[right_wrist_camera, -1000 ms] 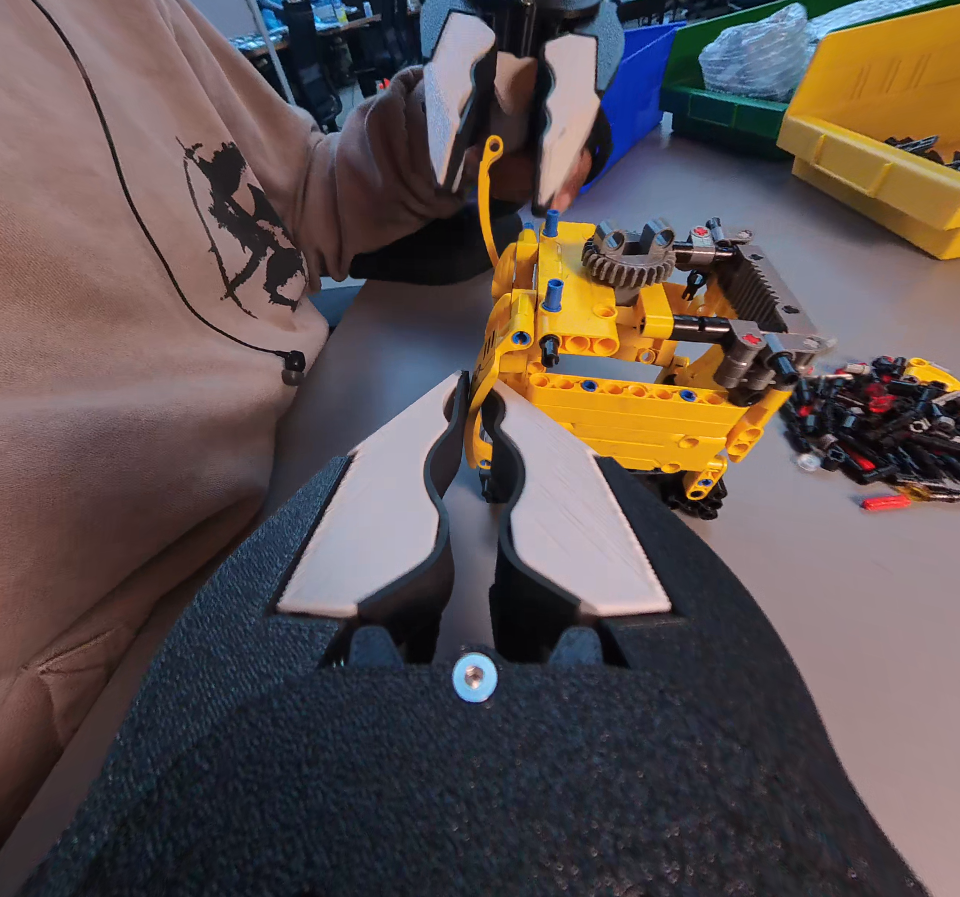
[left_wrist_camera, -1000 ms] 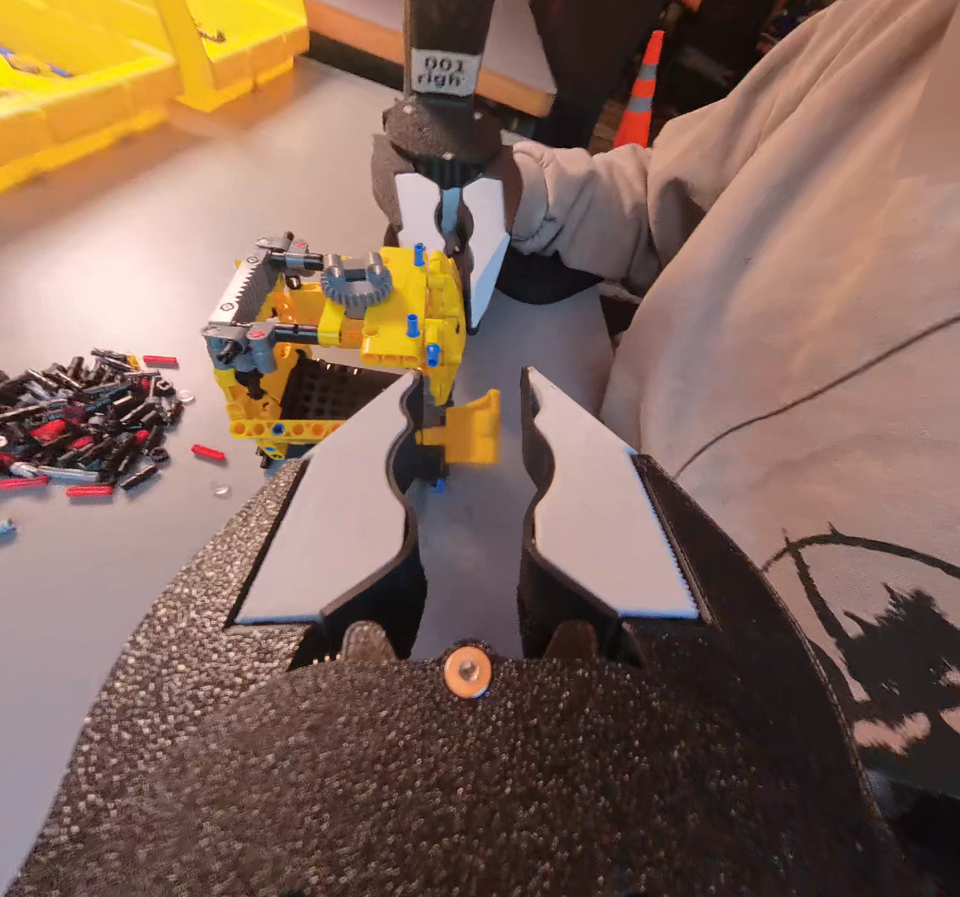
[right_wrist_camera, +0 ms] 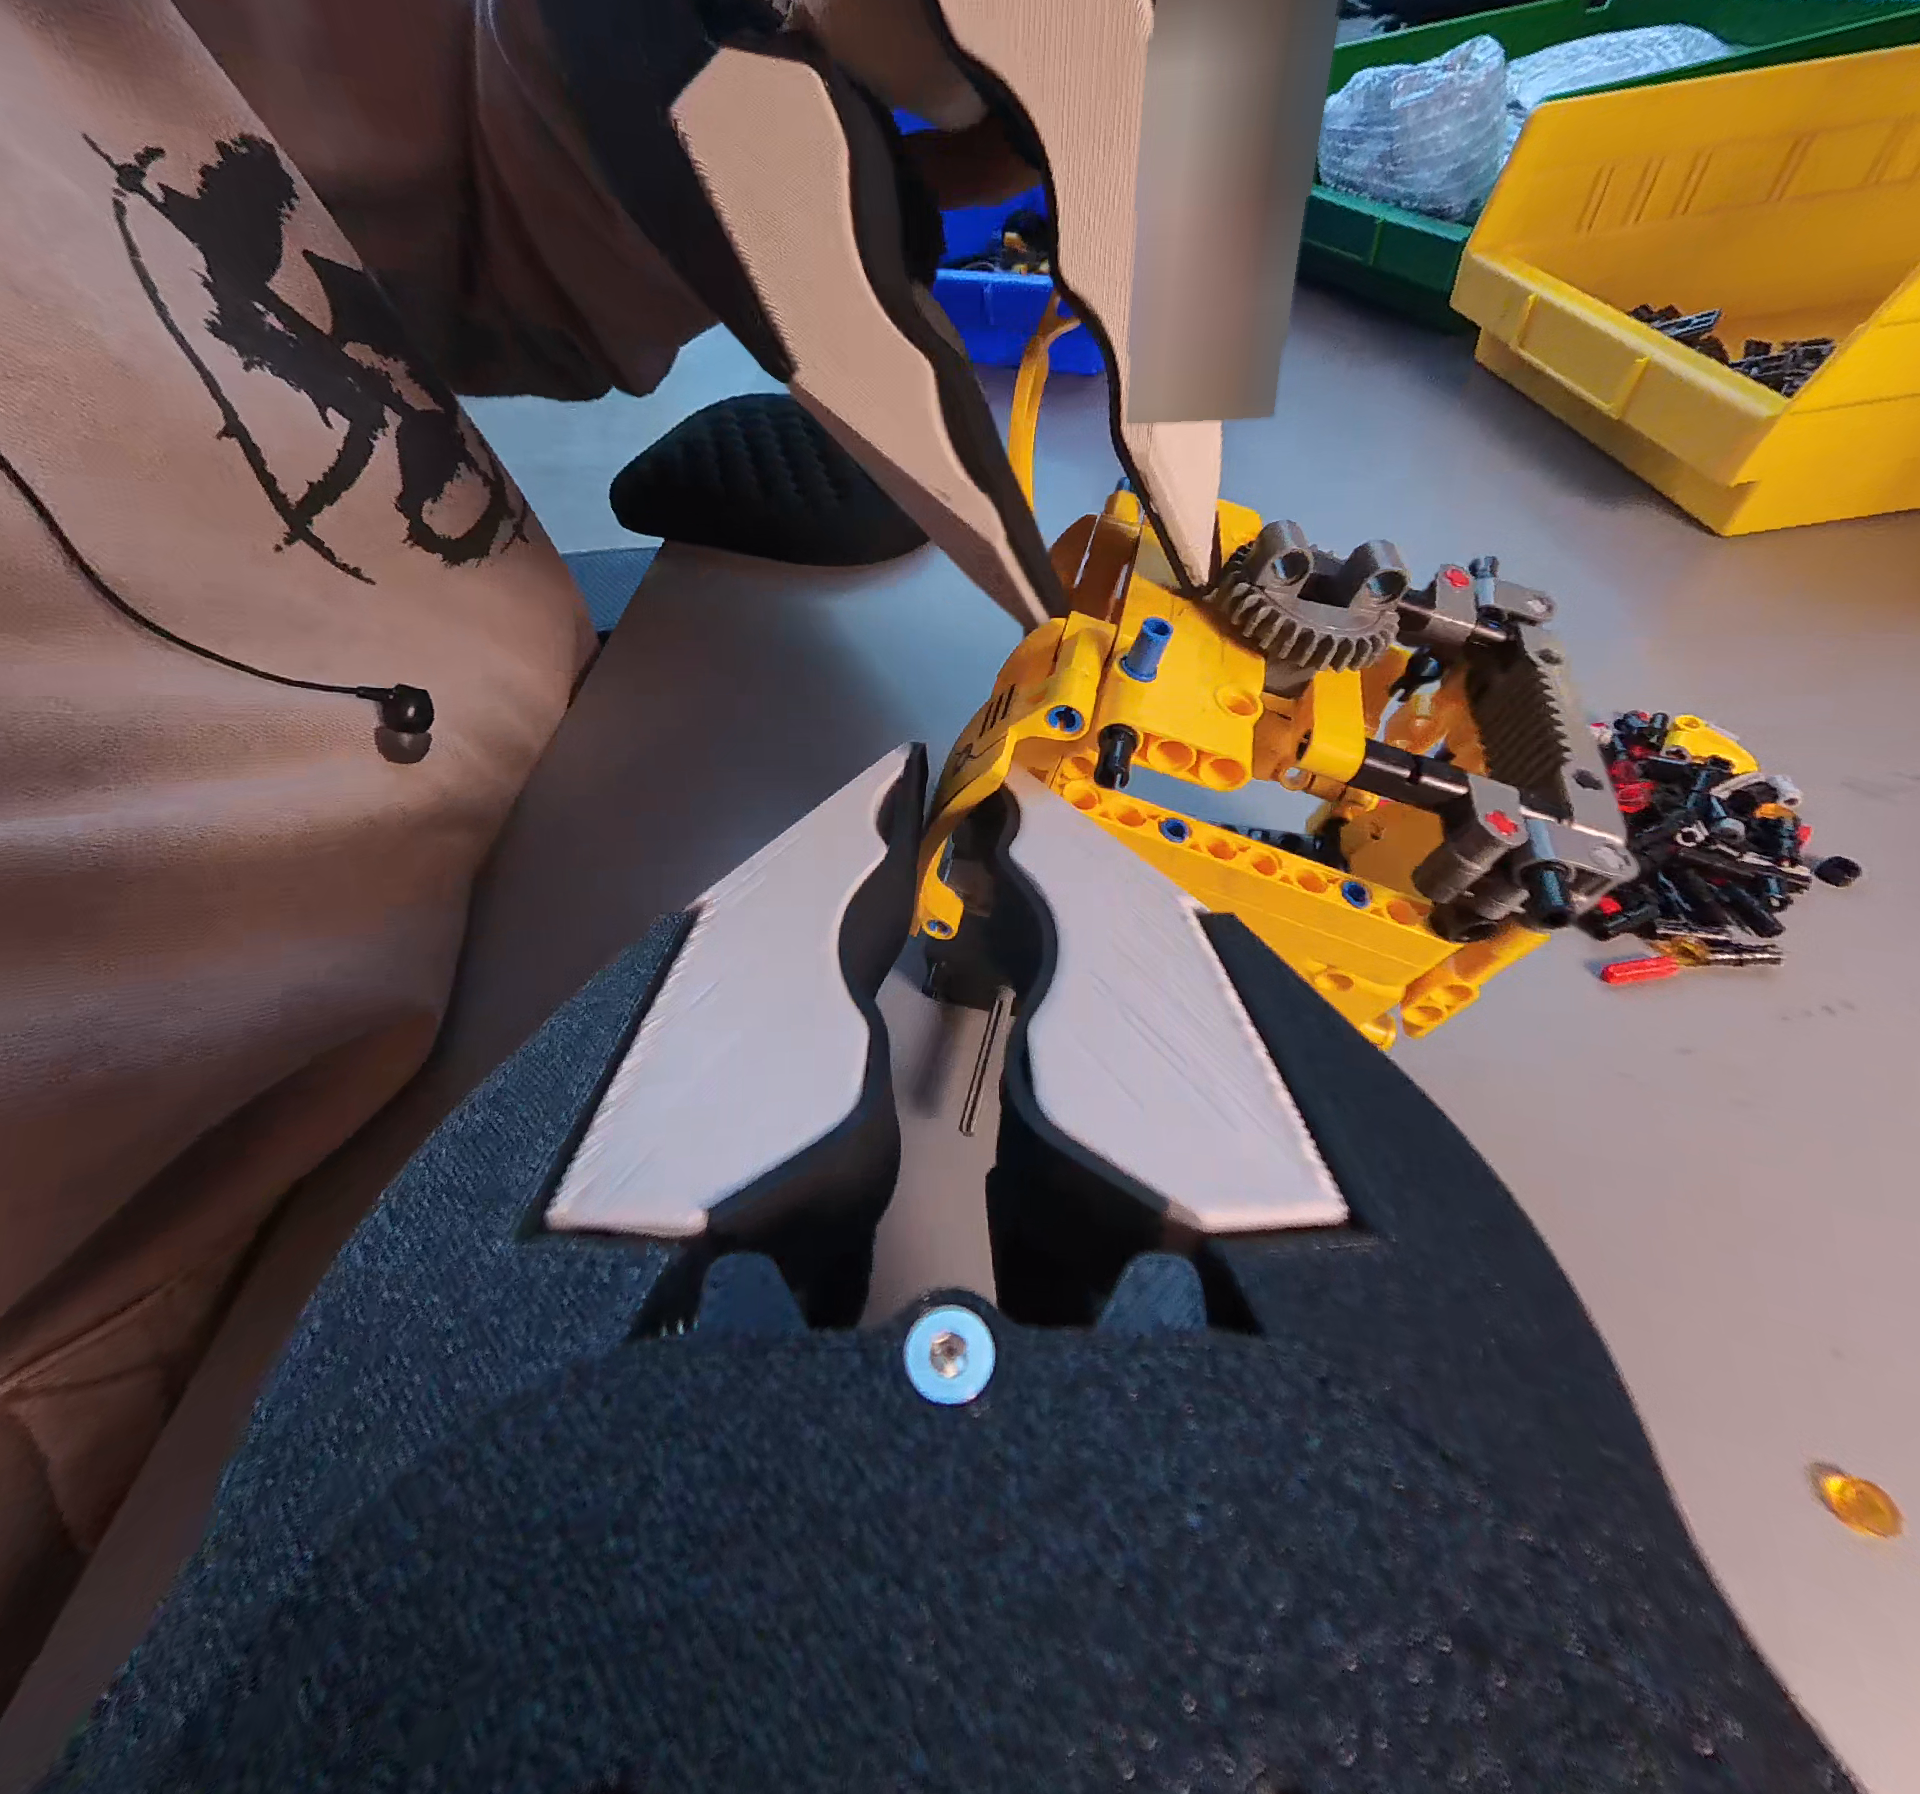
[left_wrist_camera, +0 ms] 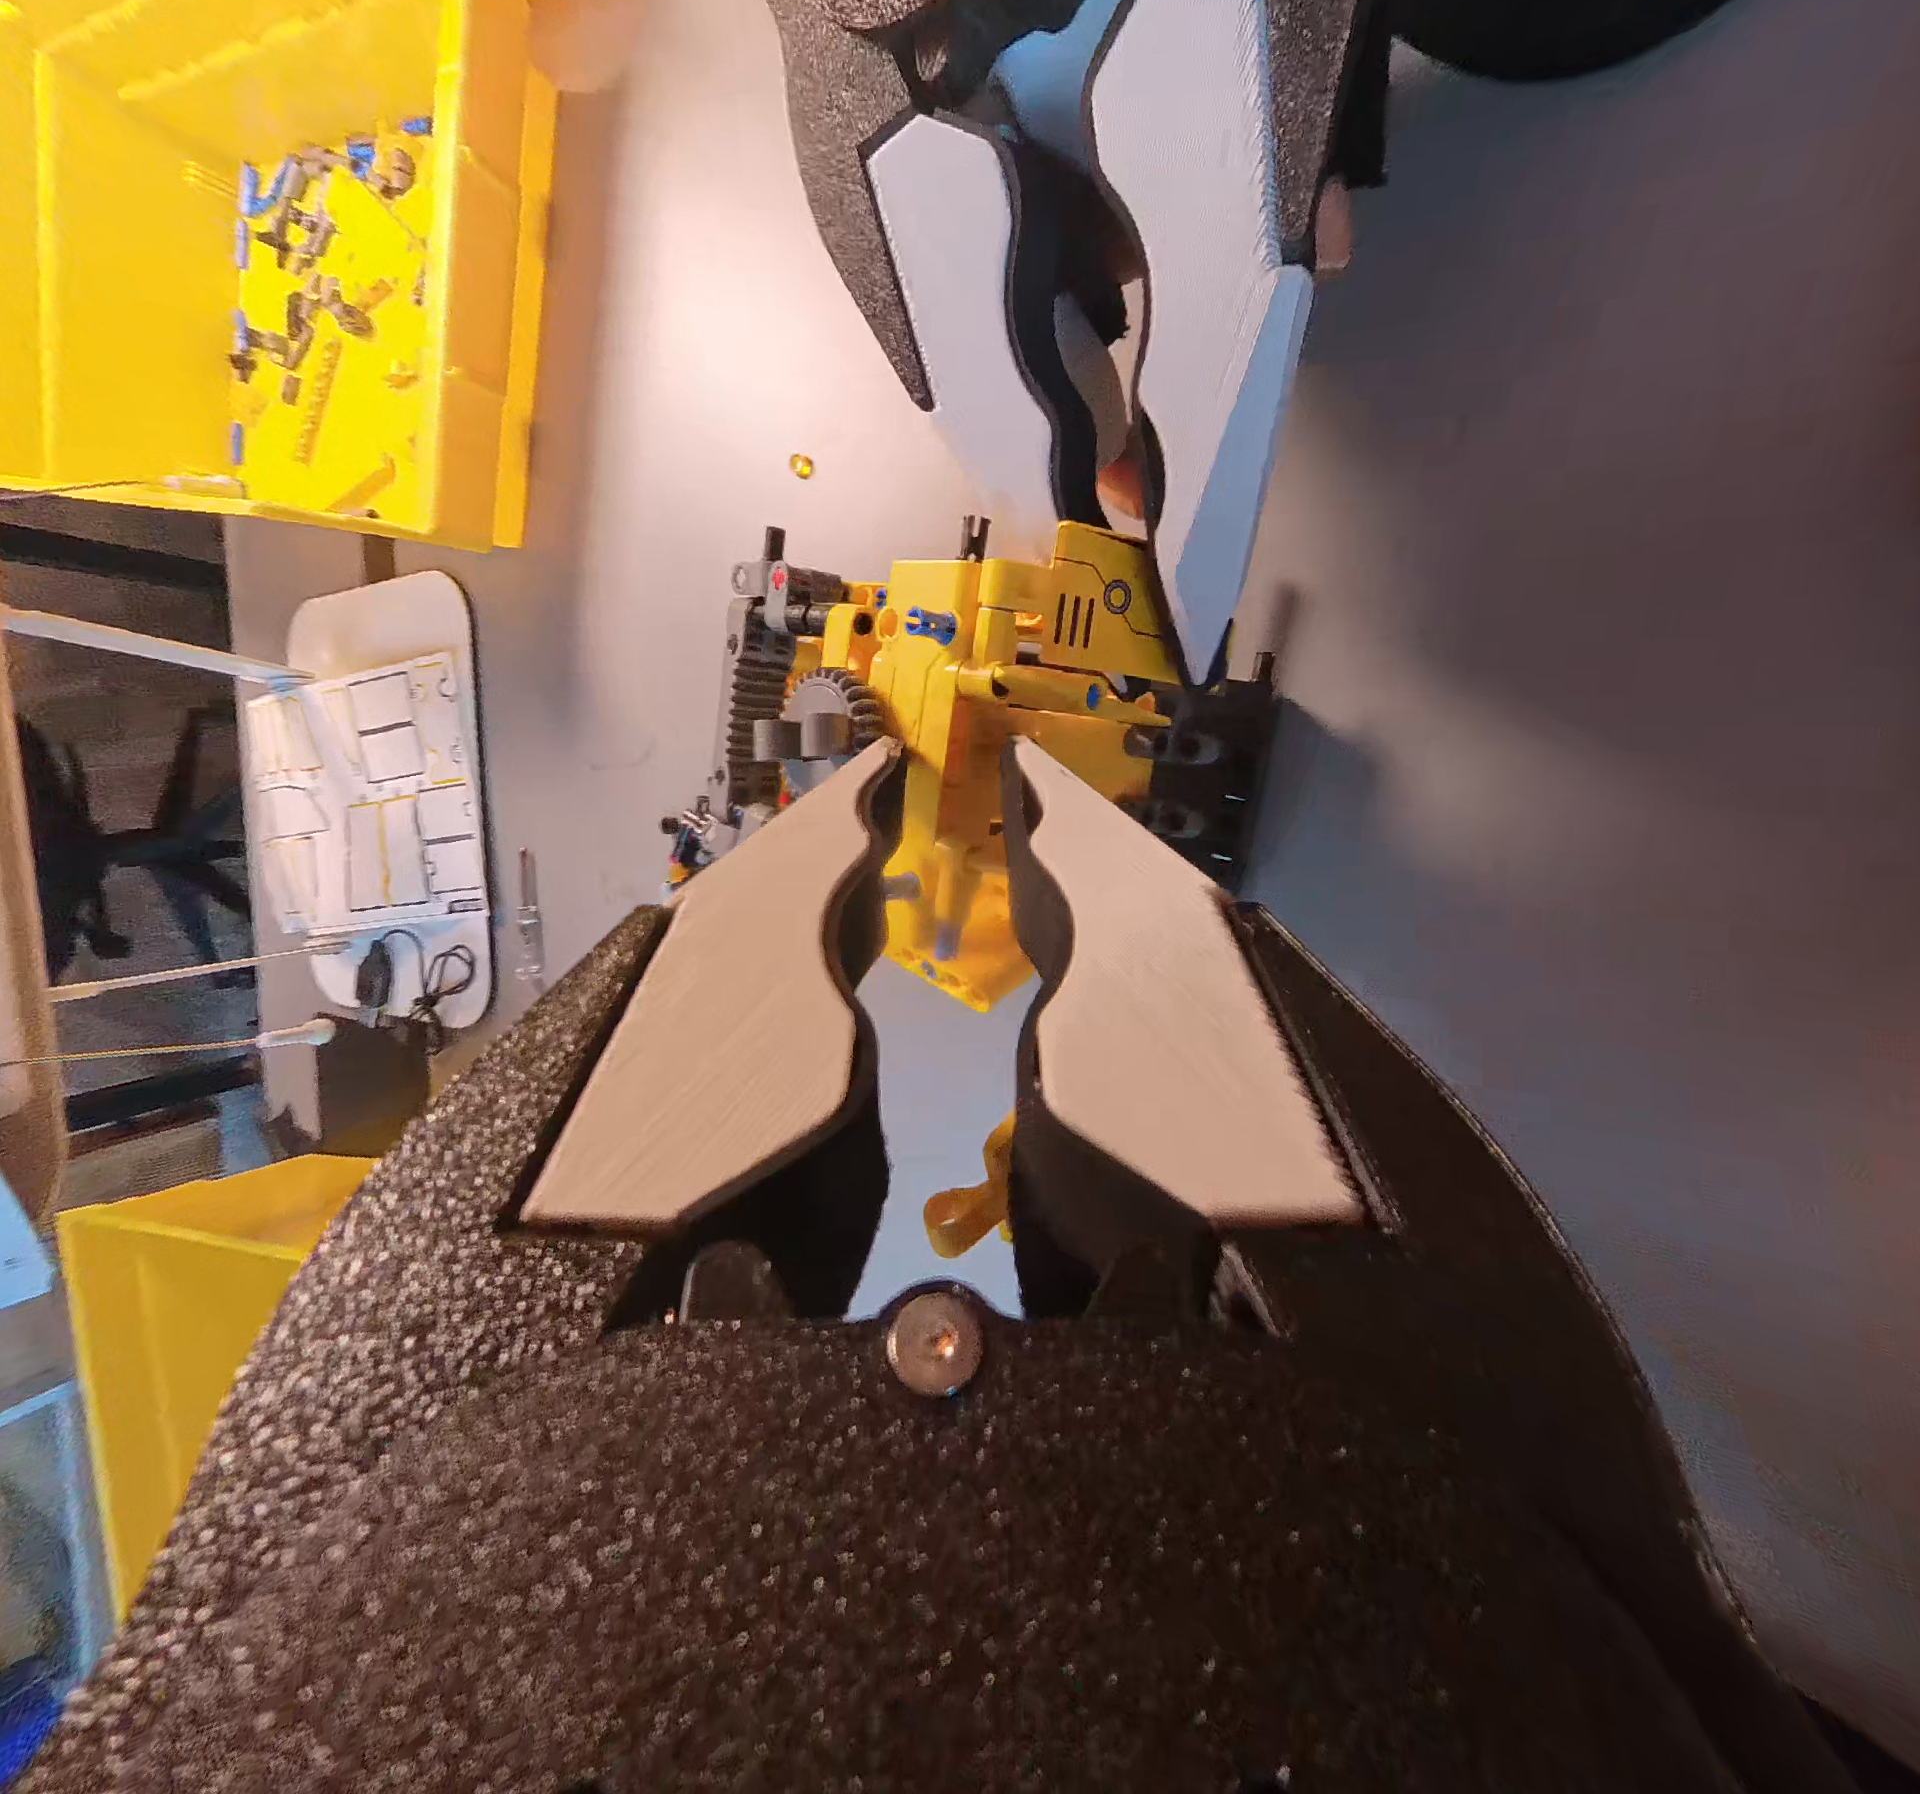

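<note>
At frame centre the yellow model (left_wrist_camera: 966, 705) is gripped by left tongs (left_wrist_camera: 948, 757) and right tongs (right_wrist_camera: 961, 788), both narrow, from opposite sides.

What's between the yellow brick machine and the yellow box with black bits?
Right wrist view: only bare grey table between yellow toy-brick model and yellow plastic bin.

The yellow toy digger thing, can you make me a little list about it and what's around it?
toy: yellow brick-built model with a grey gear, tilted on the grey table
left hand-held gripper: fingers on either side of the model's top
right hand-held gripper: closed on the model's yellow side panel
loose parts: pile of black and red pieces beside the model
bins: yellow bin, green bin behind
person: tan hoodie
</note>
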Demonstrator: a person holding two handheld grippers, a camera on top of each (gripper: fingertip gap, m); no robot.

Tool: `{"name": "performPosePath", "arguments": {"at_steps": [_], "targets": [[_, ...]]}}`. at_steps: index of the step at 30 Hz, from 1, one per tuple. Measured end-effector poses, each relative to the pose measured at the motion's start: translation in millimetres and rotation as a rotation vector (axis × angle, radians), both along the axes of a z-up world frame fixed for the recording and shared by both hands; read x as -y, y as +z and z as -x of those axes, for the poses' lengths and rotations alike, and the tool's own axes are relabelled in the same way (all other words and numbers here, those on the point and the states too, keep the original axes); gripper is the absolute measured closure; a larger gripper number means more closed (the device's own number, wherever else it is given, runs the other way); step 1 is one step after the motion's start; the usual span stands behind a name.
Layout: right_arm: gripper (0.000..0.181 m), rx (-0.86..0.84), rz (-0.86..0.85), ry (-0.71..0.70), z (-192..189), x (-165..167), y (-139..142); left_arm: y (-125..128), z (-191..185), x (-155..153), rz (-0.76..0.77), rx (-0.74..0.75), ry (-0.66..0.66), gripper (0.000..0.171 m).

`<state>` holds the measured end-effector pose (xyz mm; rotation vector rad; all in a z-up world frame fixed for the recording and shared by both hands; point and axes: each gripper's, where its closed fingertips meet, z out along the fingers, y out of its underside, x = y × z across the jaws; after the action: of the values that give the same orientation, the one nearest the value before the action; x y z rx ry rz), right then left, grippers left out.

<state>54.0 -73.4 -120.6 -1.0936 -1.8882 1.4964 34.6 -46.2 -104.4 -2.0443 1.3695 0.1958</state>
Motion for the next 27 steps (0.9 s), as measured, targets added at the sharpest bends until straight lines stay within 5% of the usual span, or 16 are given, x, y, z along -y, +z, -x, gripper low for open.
{"name": "performPosePath", "arguments": {"at_steps": [13,18,27], "targets": [[0.168,0.041,-0.014,-0.03,3,-4,-7,-15,16,-6,-0.248,-0.116,0.012,0.15],[0.167,0.064,-0.028,-0.064,4,-10,-9,-7,17,-7,-0.338,-0.083,0.016,0.171],[0.165,0.044,0.001,-0.107,3,-15,1,-6,21,-4,-0.366,-0.068,0.026,0.171]]}}
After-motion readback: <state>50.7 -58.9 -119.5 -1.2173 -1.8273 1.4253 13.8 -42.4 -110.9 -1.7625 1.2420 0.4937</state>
